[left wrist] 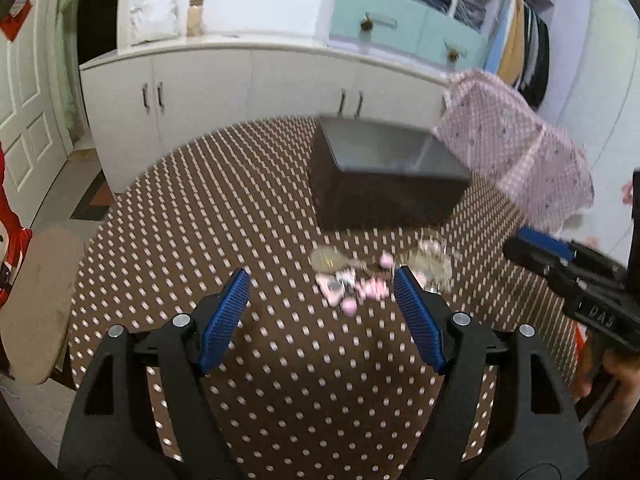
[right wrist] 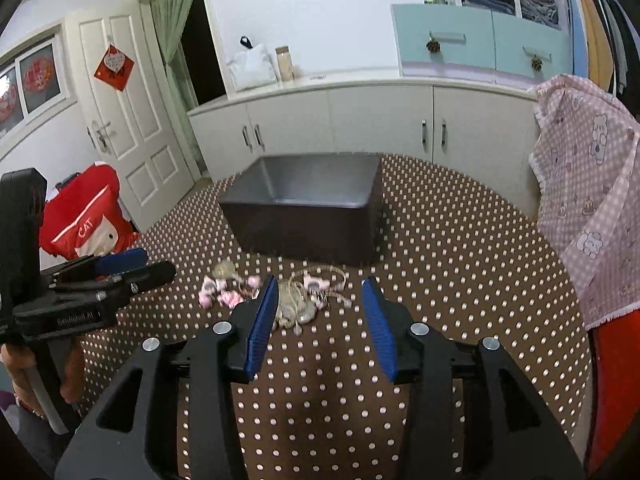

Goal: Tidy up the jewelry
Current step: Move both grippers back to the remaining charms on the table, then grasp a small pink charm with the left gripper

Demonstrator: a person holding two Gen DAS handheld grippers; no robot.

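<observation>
A heap of jewelry (left wrist: 360, 276) lies on the brown dotted tablecloth (left wrist: 180, 220) in front of an open dark box (left wrist: 384, 176). It has pink beads, pale chains and a round pendant. My left gripper (left wrist: 322, 284) is open and empty, just short of the heap, which sits nearer its right finger. In the right wrist view the jewelry (right wrist: 280, 292) lies just beyond my open, empty right gripper (right wrist: 320, 292), with the dark box (right wrist: 312, 208) behind. The left gripper (right wrist: 132, 272) shows at the left there.
A pink checked cloth (right wrist: 588, 208) hangs at the table's right side. White cabinets (right wrist: 340, 120) stand behind the table. A red bag (right wrist: 84, 220) sits on the floor at the left, near a white door (right wrist: 124, 132).
</observation>
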